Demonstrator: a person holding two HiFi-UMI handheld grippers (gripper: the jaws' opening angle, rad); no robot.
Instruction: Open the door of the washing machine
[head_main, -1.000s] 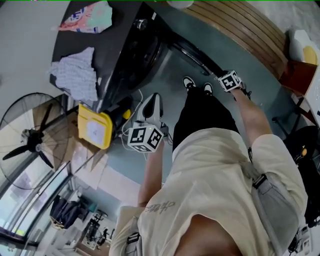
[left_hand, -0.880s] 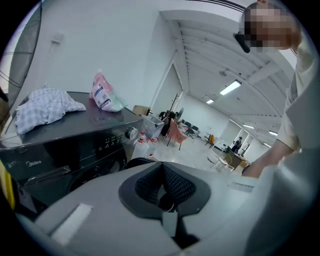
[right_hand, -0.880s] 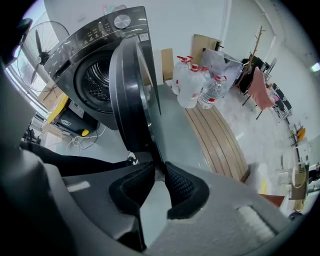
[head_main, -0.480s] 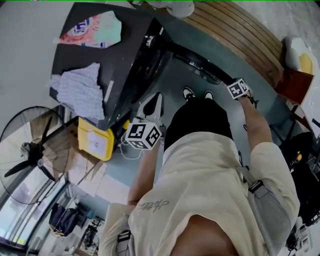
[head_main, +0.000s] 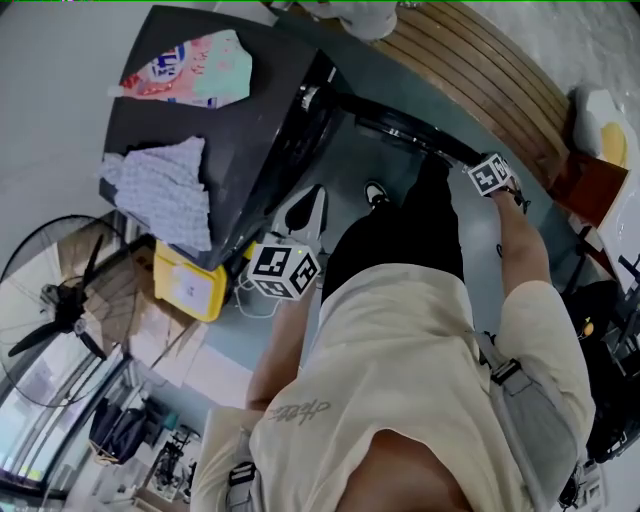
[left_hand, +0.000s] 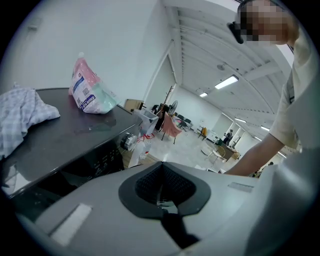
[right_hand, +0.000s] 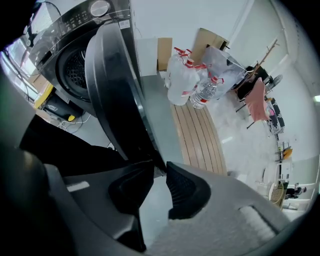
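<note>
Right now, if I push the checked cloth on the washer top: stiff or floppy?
Probably floppy: the checked cloth lies in crumpled folds on the washing machine top. A push would likely bunch it rather than slide it whole. It looks thin, so probably light.

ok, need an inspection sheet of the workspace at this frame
Surface: washing machine top, dark, bare in the middle.
Job's things: door swung open, drum exposed.
Clutter: detergent pouch and checked cloth lie on the top; yellow box beside the machine.
Grippers: right gripper pinches the door's rim at its tips, jaws just eased slightly wider; left gripper shut, empty, touching nothing.
Cables: white cable by the yellow box.
Surroundings: fan, water bottles, slatted wooden platform.
</note>
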